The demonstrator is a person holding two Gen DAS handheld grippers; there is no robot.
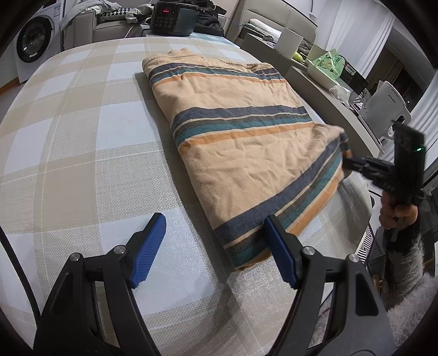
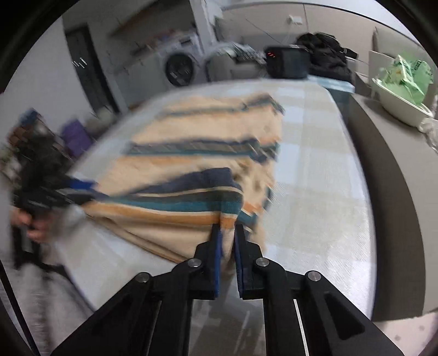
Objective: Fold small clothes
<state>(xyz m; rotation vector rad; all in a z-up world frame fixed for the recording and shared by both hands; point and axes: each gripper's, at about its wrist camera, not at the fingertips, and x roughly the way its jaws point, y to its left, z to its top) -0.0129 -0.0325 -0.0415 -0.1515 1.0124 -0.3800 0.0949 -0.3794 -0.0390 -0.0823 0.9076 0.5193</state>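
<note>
A folded beige garment with navy, teal and orange stripes lies on the checked tablecloth. My left gripper is open at its near corner; the striped hem lies between the blue pads against the right one, and neither pad presses it. In the blurred right wrist view, my right gripper is shut on the garment at its right near corner and holds the hem slightly off the table. The left wrist view shows the right gripper pinching that corner. The left gripper shows at the far left.
A black appliance with a red display stands at the table's far edge. A grey counter runs along the right with a white bowl holding a green bag. A washing machine stands far left. A furry sleeve is at the right edge.
</note>
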